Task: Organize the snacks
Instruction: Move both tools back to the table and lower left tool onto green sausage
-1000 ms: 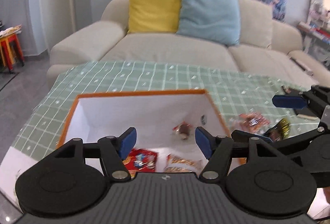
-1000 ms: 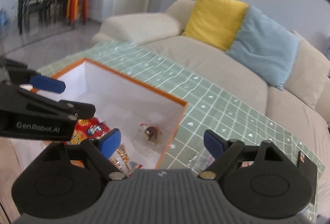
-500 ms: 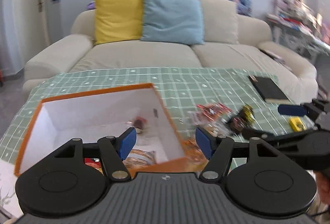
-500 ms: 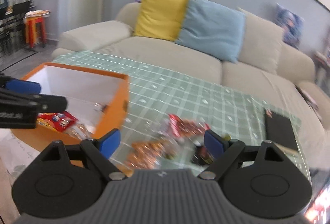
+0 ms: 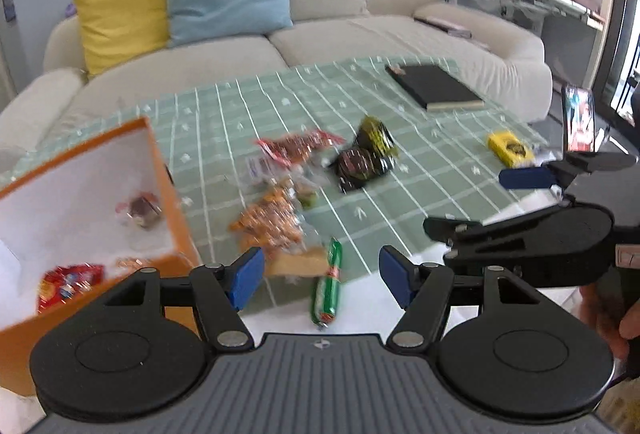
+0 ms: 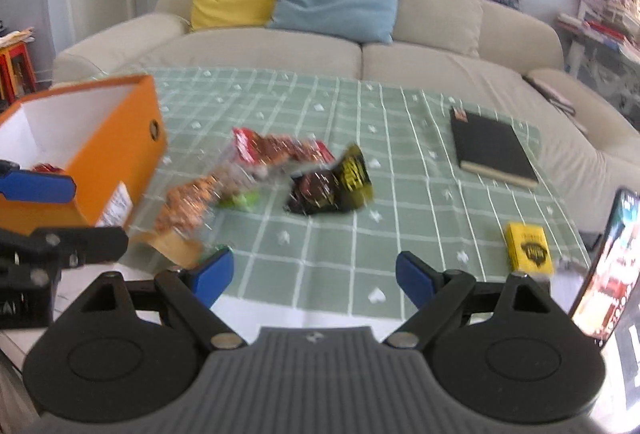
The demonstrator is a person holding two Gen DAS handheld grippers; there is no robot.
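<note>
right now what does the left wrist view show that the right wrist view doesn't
Only the left wrist view shows the wrapped sweet on the floor of the orange box and all of the green sausage stick. Only the right wrist view shows the box's outer side with its round hole. Both show the snack pile, black notebook, small yellow box and phone.

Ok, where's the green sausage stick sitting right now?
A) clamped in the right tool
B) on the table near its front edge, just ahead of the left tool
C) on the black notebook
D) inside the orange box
B: in the left wrist view the green sausage stick lies on the table between the open fingers of the left tool, outside the orange box.
</note>
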